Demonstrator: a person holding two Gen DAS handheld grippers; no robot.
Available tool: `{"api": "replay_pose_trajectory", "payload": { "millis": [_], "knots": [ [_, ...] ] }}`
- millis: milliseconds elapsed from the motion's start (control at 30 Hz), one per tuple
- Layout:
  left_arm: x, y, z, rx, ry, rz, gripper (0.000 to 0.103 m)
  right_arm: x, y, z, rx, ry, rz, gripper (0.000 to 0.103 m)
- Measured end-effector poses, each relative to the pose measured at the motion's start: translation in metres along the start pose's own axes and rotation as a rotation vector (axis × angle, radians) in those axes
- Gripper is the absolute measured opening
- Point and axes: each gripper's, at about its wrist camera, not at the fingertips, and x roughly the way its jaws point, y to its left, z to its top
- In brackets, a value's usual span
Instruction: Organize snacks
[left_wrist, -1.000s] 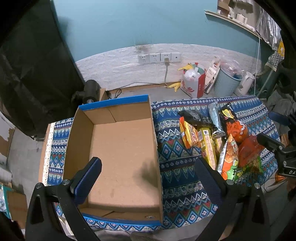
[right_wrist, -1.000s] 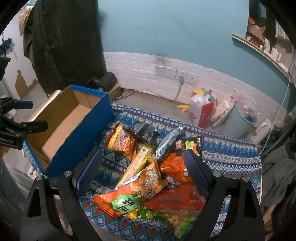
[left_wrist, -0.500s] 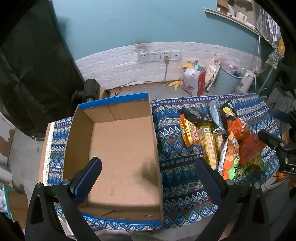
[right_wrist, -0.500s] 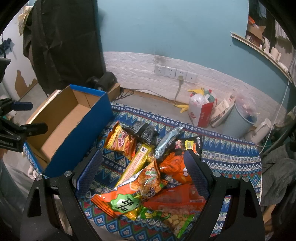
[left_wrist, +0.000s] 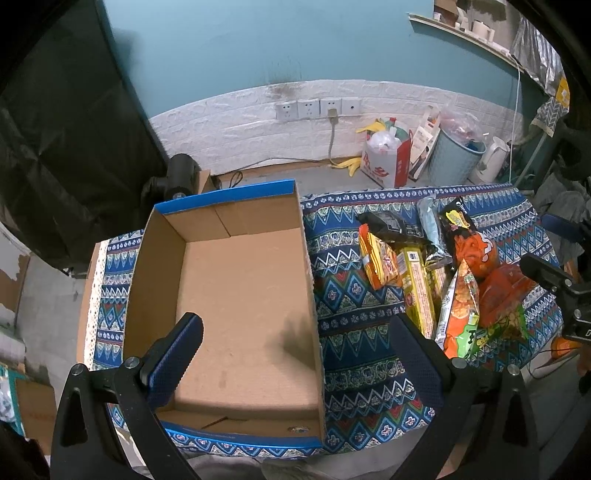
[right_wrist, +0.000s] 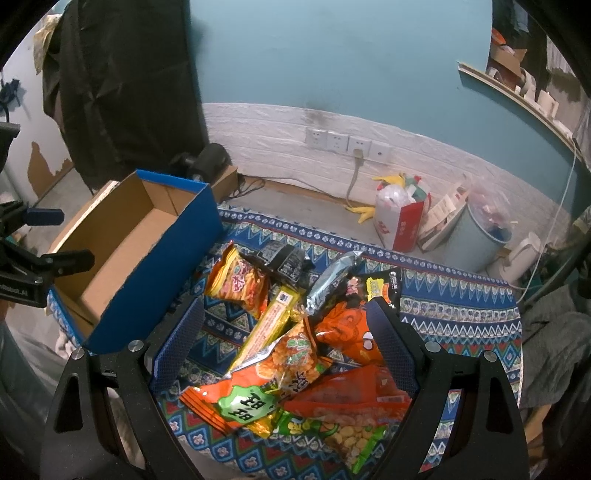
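Snack pile beside an open box, on a patterned cloth.

Cardboard box (left_wrist: 240, 295), blue outside, brown inside, open-topped, nothing in it. To its right a loose heap of snacks: yellow-orange packet (right_wrist: 238, 284) nearest the box; black packet (right_wrist: 286, 258) behind it; long yellow bar pack (right_wrist: 266, 326) lying diagonally; silver wrapper (right_wrist: 328, 282) tilted over the pile; orange bag with black top (right_wrist: 351, 325); orange bag with green label (right_wrist: 255, 397) and red-orange peanut bag (right_wrist: 354, 410) overlapping at the near edge.

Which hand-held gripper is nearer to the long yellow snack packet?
Right. The right hand-held gripper hovers open directly over the long yellow snack packet in the pile; the left hand-held gripper hovers open over the cardboard box, beside the pile.
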Motion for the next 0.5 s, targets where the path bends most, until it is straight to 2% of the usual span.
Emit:
{"api": "replay_pose_trajectory", "payload": {
  "millis": [500],
  "knots": [
    [0.0012,-0.0005,-0.0014,0.002,0.010,-0.004,0.102,0.0019,0.0008,0.0015,-0.006,0.005,-0.013,0.088]
  ]
}}
